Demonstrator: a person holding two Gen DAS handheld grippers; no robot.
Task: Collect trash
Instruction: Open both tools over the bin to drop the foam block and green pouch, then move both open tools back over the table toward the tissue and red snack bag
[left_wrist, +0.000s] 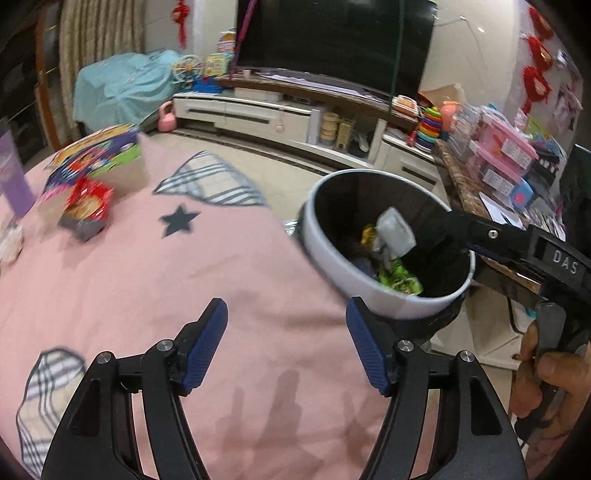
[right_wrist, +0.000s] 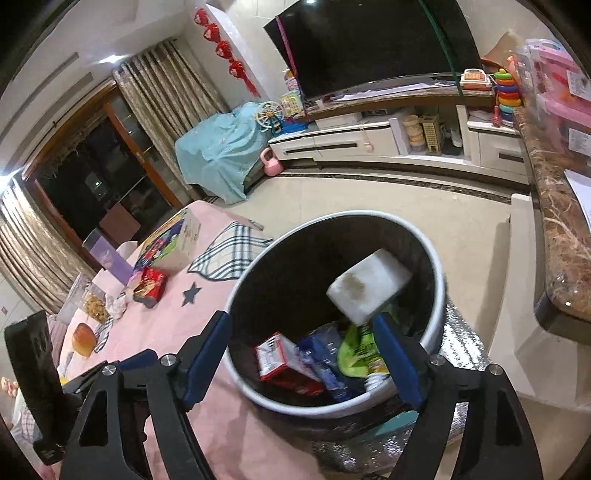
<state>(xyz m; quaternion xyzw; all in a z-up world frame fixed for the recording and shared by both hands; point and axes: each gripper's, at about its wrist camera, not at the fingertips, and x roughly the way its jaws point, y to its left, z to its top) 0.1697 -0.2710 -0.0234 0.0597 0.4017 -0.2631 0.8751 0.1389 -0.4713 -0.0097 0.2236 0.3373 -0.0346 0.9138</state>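
A round white bin with a black inside (left_wrist: 369, 284) (right_wrist: 436, 266) stands at the right edge of the pink-clothed table (left_wrist: 147, 280). A white carton (right_wrist: 369, 290) (left_wrist: 395, 230) is in mid-air inside the bin mouth, touching neither finger. Below it lie a red packet (right_wrist: 284, 363), a blue wrapper (right_wrist: 325, 363) and a green wrapper (right_wrist: 354, 354) (left_wrist: 400, 278). My right gripper (right_wrist: 303, 354) is open over the bin. My left gripper (left_wrist: 286, 332) is open and empty above the tablecloth, left of the bin.
On the table's far side lie a red snack box (left_wrist: 88, 206) (right_wrist: 149, 286), a colourful box (left_wrist: 99, 151), a purple cup (left_wrist: 13, 177), a bread roll (right_wrist: 83, 338) and a bag of snacks (right_wrist: 94, 306). A marble counter (right_wrist: 554, 221) stands right of the bin.
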